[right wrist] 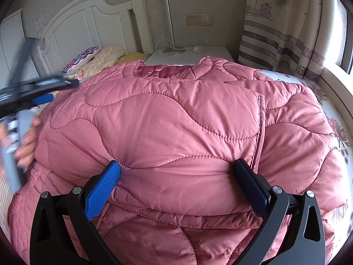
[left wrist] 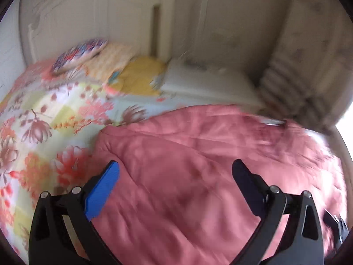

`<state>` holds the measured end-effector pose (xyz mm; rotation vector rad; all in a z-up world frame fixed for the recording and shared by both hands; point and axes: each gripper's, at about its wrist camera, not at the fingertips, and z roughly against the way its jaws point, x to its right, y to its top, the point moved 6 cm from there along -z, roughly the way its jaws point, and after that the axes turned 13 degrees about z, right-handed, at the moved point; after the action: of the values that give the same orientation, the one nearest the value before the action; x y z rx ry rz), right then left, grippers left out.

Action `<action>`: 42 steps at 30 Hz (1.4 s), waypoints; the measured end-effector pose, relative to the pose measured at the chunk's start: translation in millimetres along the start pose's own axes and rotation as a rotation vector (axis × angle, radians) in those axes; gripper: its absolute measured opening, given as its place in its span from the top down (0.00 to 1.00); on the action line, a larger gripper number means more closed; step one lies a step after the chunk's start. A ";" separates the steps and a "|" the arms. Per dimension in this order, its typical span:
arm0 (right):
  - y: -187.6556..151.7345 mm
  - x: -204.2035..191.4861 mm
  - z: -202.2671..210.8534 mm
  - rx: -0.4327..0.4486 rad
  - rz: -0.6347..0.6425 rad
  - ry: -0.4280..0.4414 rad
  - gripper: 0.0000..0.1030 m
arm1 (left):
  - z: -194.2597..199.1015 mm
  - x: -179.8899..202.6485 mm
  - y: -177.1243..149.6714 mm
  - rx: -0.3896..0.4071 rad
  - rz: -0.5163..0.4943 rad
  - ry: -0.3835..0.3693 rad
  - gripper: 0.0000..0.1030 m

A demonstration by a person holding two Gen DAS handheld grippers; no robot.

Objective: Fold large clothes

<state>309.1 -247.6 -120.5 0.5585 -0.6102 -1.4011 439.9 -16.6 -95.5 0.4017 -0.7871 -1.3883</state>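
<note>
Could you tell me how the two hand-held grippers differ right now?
The right hand-held gripper presses low against the pink quilted coat, its jaws straddling a puffy fold. The left hand-held gripper hovers above the coat, touching nothing. Its view is motion-blurred; the right's is sharp. Both are open.

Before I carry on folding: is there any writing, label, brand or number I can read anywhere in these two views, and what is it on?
No text can be read in either view.
White tag inside the collar of the pink quilted jacket: too small to read.
White wall plate beside the white wooden headboard: a faint printed line, too small to read.
Curtain with sailing boats: pictures only, no words.
The left wrist view is blurred throughout.
</note>
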 end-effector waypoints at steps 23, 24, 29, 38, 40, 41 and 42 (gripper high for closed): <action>21.2 7.9 39.4 0.107 0.010 -0.103 0.05 | 31.2 -11.1 -95.6 -0.036 -0.118 0.064 0.02; 26.0 14.2 39.1 0.104 0.011 -0.119 0.05 | 31.6 -10.6 -95.0 -0.032 -0.120 0.067 0.02; 9.4 34.4 -8.1 -0.065 -0.011 -0.091 0.04 | 29.4 -10.6 -96.5 -0.040 -0.128 0.072 0.02; 45.8 88.8 14.3 0.002 -0.046 -0.207 0.05 | 28.7 -11.4 -96.2 -0.044 -0.121 0.066 0.02; 43.3 117.1 -1.2 -0.057 -0.083 -0.250 0.05 | 28.7 -11.7 -96.1 -0.044 -0.122 0.067 0.02; 38.5 129.2 -9.2 -0.091 -0.107 -0.265 0.05 | 28.7 -12.0 -96.0 -0.044 -0.122 0.066 0.02; 29.7 144.7 -22.3 -0.134 -0.155 -0.255 0.05 | 28.7 -11.7 -96.1 -0.044 -0.122 0.066 0.02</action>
<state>355.7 -388.9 -107.4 0.3269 -0.6808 -1.6623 351.2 -16.3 -143.7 0.4650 -0.6864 -1.4954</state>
